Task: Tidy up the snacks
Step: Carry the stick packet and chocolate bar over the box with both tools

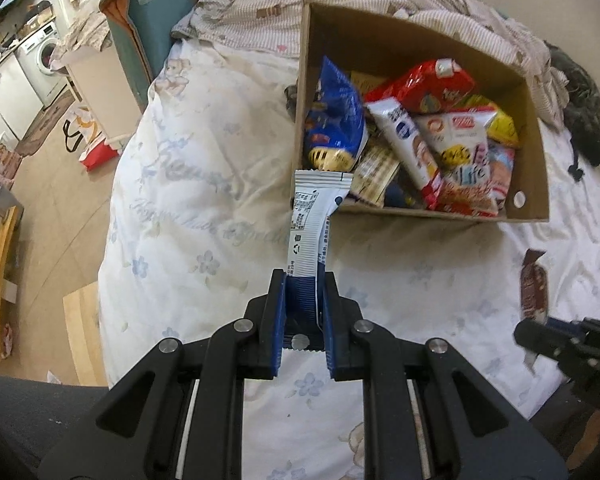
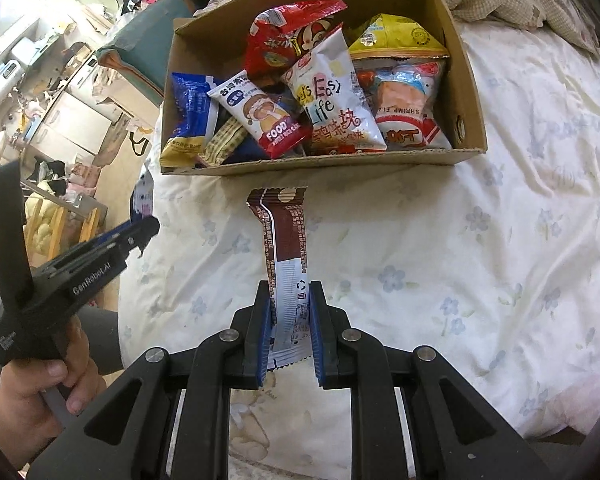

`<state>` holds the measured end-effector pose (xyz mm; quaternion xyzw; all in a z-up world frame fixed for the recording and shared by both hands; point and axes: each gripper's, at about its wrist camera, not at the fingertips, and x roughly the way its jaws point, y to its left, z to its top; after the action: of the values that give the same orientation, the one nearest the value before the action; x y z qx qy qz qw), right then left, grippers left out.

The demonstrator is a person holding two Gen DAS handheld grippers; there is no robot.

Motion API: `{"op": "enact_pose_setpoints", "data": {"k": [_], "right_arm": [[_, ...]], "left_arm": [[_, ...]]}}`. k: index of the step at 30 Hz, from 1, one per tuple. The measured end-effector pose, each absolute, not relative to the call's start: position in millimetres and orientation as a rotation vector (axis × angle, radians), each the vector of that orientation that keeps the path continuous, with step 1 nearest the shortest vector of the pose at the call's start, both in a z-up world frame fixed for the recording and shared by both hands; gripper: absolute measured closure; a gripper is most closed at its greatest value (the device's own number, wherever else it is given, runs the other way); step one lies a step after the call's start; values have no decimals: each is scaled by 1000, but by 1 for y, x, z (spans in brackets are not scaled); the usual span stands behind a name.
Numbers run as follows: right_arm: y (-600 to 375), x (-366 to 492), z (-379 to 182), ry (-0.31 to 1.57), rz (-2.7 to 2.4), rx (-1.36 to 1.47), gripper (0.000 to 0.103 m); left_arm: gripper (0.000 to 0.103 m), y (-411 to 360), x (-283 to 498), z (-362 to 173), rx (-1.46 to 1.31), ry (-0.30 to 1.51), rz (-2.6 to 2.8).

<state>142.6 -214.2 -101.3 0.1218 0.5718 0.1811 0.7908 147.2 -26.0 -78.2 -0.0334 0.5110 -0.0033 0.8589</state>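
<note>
A cardboard box [image 1: 532, 168] [image 2: 470, 92] full of several snack packets lies on the bed. My left gripper [image 1: 305, 280] is shut on a long white and blue snack packet [image 1: 312, 220], held above the quilt just short of the box's near left corner. My right gripper [image 2: 288, 292] is shut on a long brown and white snack bar [image 2: 286, 232], held above the quilt in front of the box's near wall. The left gripper [image 2: 140, 232] with its packet also shows in the right wrist view, and the right gripper [image 1: 540, 328] with the brown bar [image 1: 534, 288] in the left wrist view.
The bed has a white floral quilt [image 1: 204, 200] [image 2: 480, 260] and a crumpled checked blanket [image 1: 260, 12] behind the box. A dark garment [image 1: 580, 112] lies to the right. Left of the bed is the floor with a cabinet [image 1: 100, 80], bags and a washing machine [image 1: 44, 60].
</note>
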Motion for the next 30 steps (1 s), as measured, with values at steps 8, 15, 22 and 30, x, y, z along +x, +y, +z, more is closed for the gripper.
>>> {"op": "enact_pose_setpoints", "data": {"k": [8,15,22,30], "right_arm": [[-210,136,-99,1202,377,282,85],[-234,136,-69,1082,401,391,85],[-260,157,-42,947,359,479,85],[-274,202,-29,899,308,452,85]], "left_arm": [[90,-21,134,-53,-35,1007,-12],[90,-32,139,-19,-52,955,-55],[90,-36,168,12,-20,915,-71],[90,-43,218,19,-44,934,-68]]}}
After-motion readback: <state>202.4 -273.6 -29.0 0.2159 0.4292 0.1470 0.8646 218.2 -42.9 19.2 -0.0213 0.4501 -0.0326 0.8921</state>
